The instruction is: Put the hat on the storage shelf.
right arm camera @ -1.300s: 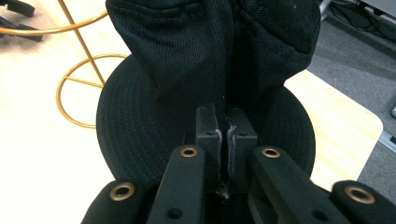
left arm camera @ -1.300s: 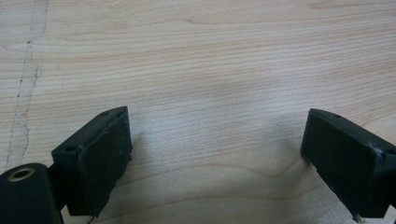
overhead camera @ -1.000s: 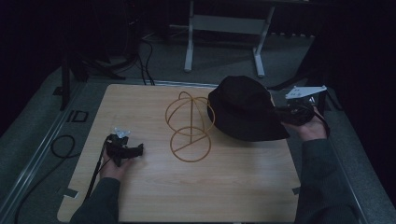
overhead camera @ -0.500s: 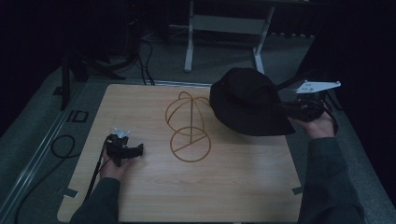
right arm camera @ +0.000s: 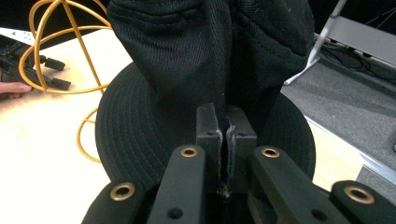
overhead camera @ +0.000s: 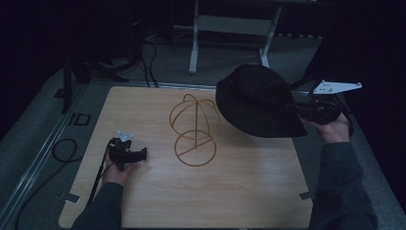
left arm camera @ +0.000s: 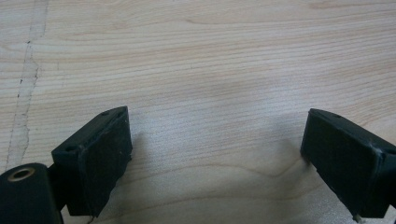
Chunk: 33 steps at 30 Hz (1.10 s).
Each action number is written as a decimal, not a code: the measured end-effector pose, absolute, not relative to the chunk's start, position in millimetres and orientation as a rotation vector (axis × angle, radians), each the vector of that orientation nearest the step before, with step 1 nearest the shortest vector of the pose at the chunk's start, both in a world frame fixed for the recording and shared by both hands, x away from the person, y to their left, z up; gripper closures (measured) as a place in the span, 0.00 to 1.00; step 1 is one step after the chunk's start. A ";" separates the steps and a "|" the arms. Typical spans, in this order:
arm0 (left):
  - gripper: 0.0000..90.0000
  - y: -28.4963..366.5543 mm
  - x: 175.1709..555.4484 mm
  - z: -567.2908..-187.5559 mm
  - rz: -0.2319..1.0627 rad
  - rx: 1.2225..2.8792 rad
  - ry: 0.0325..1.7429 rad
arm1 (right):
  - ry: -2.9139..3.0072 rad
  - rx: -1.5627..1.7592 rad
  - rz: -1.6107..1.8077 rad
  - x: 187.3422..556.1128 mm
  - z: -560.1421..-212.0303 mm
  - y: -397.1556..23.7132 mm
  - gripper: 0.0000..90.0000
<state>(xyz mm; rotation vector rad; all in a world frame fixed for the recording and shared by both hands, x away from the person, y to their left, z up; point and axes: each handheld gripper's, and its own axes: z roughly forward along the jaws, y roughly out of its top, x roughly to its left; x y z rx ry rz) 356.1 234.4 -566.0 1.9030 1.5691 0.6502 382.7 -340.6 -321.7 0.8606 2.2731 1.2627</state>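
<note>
A black brimmed hat hangs tilted in the air over the right end of the wooden table. My right gripper is shut on a fold of the hat's fabric, and its two pads meet with the cloth pinched between them. A gold wire hat stand rises at the table's middle, just left of the hat; in the right gripper view the stand sits at the upper left. Near the left end my left gripper rests low on the wood, open, with bare wood between its jaws.
A white metal frame stands on the grey floor beyond the table's far edge. Black cables loop on the floor left of the table. A grey plate tops the right gripper.
The right gripper has risen with the hat, lifting it off the table and tipping its brim up. The left gripper has stayed put.
</note>
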 end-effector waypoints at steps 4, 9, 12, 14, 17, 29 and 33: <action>0.10 234.4 356.1 -566.0 0.650 1.902 1.569 | 2.264 0.860 1.286 382.9 -320.5 -341.4 0.96; 0.10 234.4 356.1 -565.8 0.648 1.903 1.569 | 2.261 0.853 1.307 383.0 -317.0 -340.4 0.96; 0.10 234.5 356.0 -565.8 0.647 1.905 1.569 | 2.269 0.854 1.302 383.3 -313.8 -339.3 0.96; 0.10 234.4 356.0 -565.8 0.648 1.904 1.569 | 2.273 0.847 1.299 383.6 -311.8 -337.9 0.96; 0.10 234.3 356.1 -565.9 0.648 1.901 1.570 | 2.275 0.839 1.298 383.9 -309.9 -336.4 0.96; 0.10 234.4 356.0 -565.8 0.648 1.904 1.569 | 2.264 0.815 1.335 383.4 -301.6 -332.8 0.96; 0.10 234.4 356.1 -565.8 0.648 1.904 1.569 | 2.261 0.807 1.344 382.6 -299.7 -332.6 0.96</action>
